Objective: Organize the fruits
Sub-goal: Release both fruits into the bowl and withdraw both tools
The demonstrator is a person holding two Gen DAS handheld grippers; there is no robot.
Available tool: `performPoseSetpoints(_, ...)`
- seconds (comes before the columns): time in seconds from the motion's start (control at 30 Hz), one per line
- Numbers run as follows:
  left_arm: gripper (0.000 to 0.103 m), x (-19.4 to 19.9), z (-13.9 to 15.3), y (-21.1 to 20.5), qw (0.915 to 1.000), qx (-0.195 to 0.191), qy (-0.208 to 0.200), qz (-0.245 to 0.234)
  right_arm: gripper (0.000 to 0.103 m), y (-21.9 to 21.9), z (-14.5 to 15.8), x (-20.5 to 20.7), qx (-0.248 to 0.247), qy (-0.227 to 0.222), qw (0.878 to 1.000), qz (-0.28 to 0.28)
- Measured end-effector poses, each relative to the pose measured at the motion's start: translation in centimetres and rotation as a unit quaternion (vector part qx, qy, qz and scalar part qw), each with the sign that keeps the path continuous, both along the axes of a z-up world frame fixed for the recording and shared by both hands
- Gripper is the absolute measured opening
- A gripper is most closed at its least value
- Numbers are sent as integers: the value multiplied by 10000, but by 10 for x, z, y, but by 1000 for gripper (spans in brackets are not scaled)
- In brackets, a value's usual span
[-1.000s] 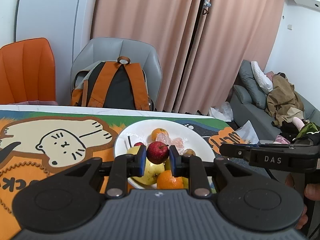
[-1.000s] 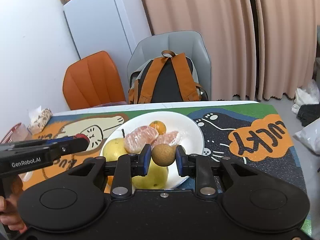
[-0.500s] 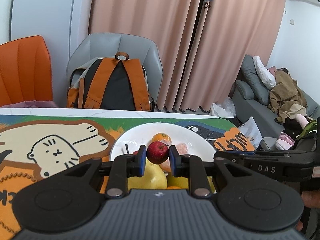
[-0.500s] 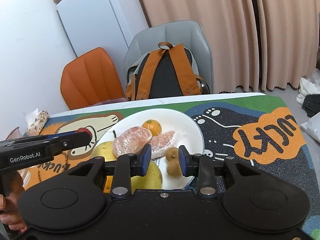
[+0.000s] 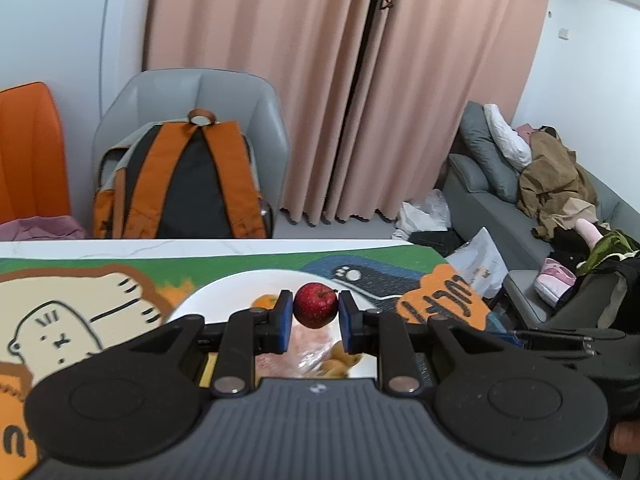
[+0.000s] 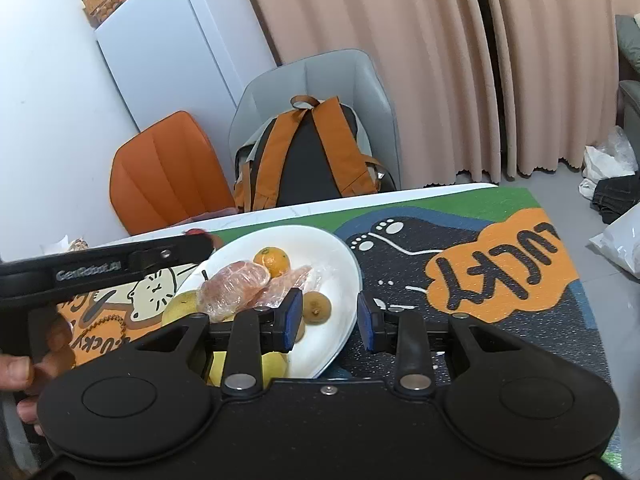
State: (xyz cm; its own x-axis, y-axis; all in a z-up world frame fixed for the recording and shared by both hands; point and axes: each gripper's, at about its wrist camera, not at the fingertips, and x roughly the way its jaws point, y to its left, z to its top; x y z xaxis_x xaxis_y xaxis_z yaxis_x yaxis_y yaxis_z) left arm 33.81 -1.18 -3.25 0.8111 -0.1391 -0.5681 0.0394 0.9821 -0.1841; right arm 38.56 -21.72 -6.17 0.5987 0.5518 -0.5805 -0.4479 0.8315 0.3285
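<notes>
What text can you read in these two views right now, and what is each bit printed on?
"GenRobot.AI": on the side of the left gripper, slightly blurred.
"LUCKY": black letters in the orange blob on the table mat, seen upside down.
"-UCKY": partial word on the mat's orange part at left, first letter hidden.
The lettering on the orange blob in the left wrist view is cut off and unreadable.

Fruit crowds plate's (image 6: 344, 264) left; mat (image 6: 500, 320) right open.

- Yellow pear (image 6: 236, 364): mostly hidden behind right gripper (image 6: 328, 316) body.
- White plate (image 5: 224, 292): near half blocked by left gripper (image 5: 312, 320).
- Wrapped fruit (image 5: 316, 354): blurred, kind unclear.
- Orange chair (image 5: 28, 156): cut by frame edge.
</notes>
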Motion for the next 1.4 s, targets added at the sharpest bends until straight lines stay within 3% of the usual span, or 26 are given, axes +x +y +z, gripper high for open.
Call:
performPoseSetpoints(0.07,22,5,0,-6,10000,-10,15,-34,31,-2,0,-1,-1,8,10000,-20)
performPoseSetpoints(0.2,32,8,3,-13,9998,164,59,99,31,-5,-1,-4,-11,9,10000,-26)
performPoseSetpoints(0.47,38,-11,3,2,9995,61,156,280,31,1,-6,-12,43,99,9999,50)
performPoseSetpoints(0.73,56,-40,1,19,9984,11,253,510,33,5,-2,-26,90,91,9999,89)
performPoseSetpoints(1.0,76,-70,2,30,9975,-115,279,639,43,6,9,-45,151,22,9997,186)
performPoseSetpoints(1.4,85,-113,8,28,9973,-217,300,627,58,2,22,-78,177,-139,9994,244)
